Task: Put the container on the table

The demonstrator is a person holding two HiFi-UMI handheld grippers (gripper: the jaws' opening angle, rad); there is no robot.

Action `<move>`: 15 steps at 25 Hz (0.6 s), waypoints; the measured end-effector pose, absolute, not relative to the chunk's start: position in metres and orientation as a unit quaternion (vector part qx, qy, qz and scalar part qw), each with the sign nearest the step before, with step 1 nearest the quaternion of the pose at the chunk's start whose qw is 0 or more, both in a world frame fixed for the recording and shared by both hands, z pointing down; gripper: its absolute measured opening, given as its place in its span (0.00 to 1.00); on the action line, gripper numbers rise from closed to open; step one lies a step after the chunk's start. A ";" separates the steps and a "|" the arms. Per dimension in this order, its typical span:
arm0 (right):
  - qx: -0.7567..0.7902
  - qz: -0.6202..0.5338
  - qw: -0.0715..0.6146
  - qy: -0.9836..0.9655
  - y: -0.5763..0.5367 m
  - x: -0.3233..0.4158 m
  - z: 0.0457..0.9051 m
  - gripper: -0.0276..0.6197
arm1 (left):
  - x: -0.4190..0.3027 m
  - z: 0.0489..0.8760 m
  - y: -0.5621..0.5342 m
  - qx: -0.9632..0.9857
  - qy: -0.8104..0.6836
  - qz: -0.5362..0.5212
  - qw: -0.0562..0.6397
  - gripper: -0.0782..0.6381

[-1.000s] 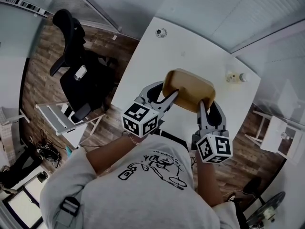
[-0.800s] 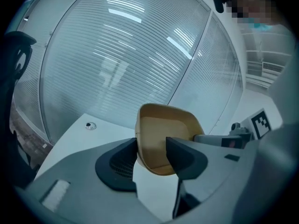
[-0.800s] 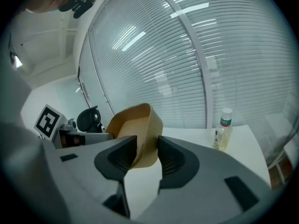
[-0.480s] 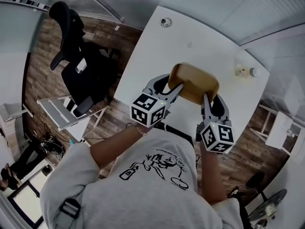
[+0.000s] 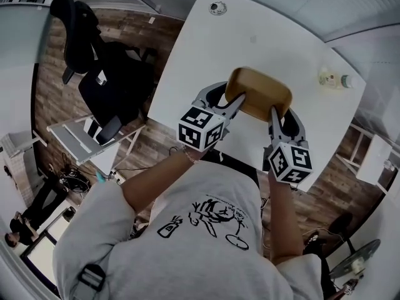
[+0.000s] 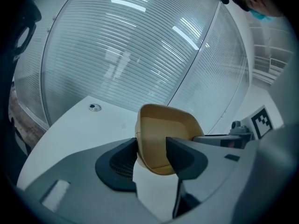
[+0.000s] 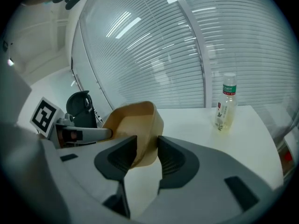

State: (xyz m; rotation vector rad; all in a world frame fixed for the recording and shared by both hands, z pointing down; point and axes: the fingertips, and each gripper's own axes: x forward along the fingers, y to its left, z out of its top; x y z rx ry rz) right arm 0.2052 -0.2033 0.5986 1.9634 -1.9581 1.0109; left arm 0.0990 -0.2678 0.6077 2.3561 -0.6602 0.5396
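A tan, empty container hangs above the white table, held from both ends. My left gripper is shut on its left rim, and the rim sits between the jaws in the left gripper view. My right gripper is shut on the right rim; the container wall is pinched between the jaws in the right gripper view. In both gripper views the container shows tilted, open side facing the camera.
A small bottle with a green label stands at the table's far right; the same bottle shows in the right gripper view. A round grommet sits at the far edge. A black office chair stands left of the table.
Both grippers have carried the container farther out over the table, away from the person. The grip on both rims is unchanged.
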 end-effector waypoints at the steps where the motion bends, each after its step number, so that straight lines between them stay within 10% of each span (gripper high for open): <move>1: 0.662 0.342 0.095 -0.660 -0.205 0.207 0.604 0.25 | 0.101 0.613 -0.270 0.893 -0.250 0.207 0.312 0.37; 15: 0.655 0.374 0.111 -0.647 -0.211 0.214 0.668 0.25 | 0.106 0.676 -0.271 0.882 -0.242 0.240 0.325 0.37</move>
